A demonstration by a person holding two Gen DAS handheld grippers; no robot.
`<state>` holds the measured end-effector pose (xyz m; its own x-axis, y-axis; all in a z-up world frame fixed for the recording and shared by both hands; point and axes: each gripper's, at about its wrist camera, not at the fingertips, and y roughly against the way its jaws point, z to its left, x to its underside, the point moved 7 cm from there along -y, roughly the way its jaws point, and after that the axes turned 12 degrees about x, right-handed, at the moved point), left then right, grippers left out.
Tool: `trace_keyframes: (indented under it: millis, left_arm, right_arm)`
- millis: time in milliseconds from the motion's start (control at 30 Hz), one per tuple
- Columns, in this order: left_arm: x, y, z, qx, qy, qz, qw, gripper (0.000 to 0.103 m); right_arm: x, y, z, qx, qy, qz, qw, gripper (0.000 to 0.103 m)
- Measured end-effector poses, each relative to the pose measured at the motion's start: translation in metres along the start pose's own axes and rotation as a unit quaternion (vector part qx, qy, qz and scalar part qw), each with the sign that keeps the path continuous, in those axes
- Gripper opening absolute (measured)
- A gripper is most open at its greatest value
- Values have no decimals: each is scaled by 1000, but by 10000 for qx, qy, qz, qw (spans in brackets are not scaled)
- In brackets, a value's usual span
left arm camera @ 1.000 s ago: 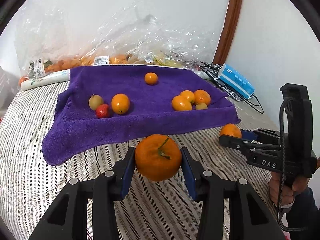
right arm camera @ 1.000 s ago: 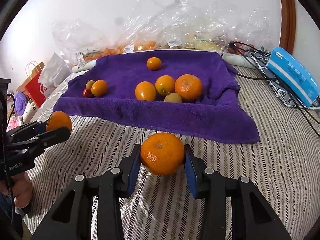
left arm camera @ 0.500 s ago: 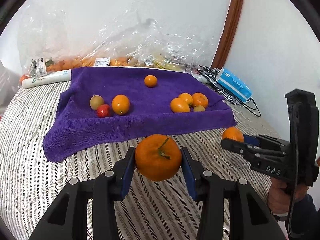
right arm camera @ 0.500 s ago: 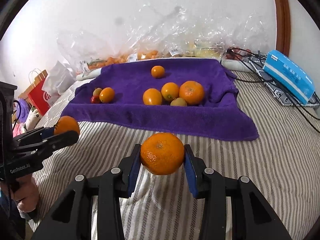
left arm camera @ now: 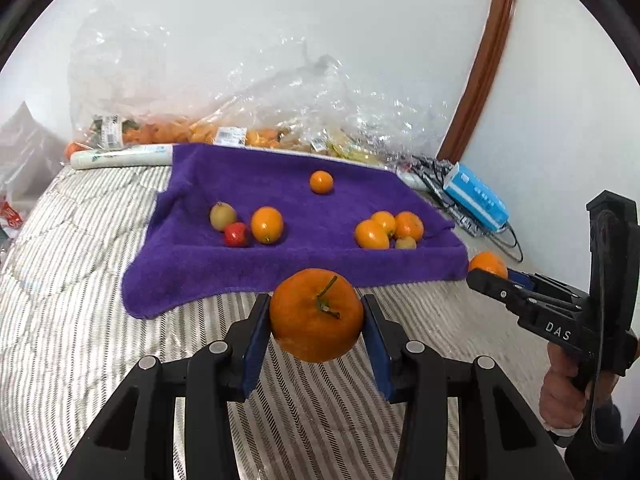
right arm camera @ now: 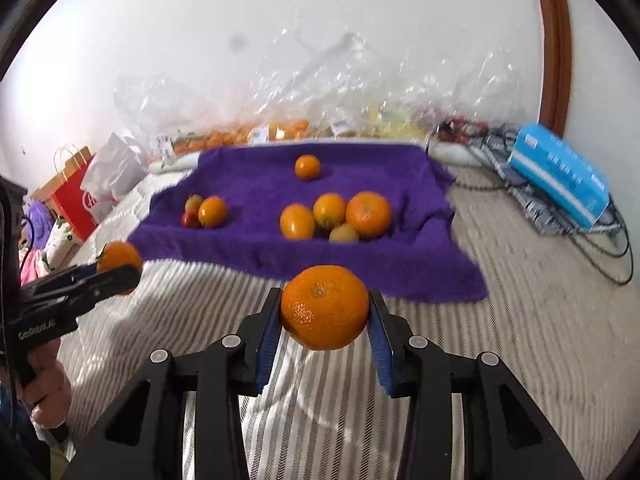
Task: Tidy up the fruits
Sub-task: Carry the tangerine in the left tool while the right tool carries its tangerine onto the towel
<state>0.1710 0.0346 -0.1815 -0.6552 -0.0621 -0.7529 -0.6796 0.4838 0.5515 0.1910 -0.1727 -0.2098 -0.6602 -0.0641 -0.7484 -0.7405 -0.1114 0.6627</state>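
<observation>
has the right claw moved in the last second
Yes. In the left wrist view the right claw with its orange has pulled back, away from the purple towel corner toward the person.

Both the left gripper [left arm camera: 316, 322] and right gripper [right arm camera: 324, 308] hover level, fingers clamped on fruit.

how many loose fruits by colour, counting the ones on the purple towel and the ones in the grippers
orange: 7, five on the purple towel plus a stemmed orange in the left gripper and an orange in the right gripper
yellow-green: 2
red: 1
total: 10
</observation>
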Motion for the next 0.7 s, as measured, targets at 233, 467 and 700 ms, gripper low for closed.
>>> trace_keyframes:
  millis: [233,467,700]
  left_arm:
    - [-24,23,0,-269,18,-139,9995,42]
    - [-36,41,6,-501,142,-141,9985,42]
    - [-41,57,14,-943,-4,-51,9955,42]
  right_arm:
    - [-29,21,-5,70,-9,-143,9999,41]
    - [-40,45,-5,135,177,-252,9994,41]
    - [-47,59,-7,194,213,-248,9993,41]
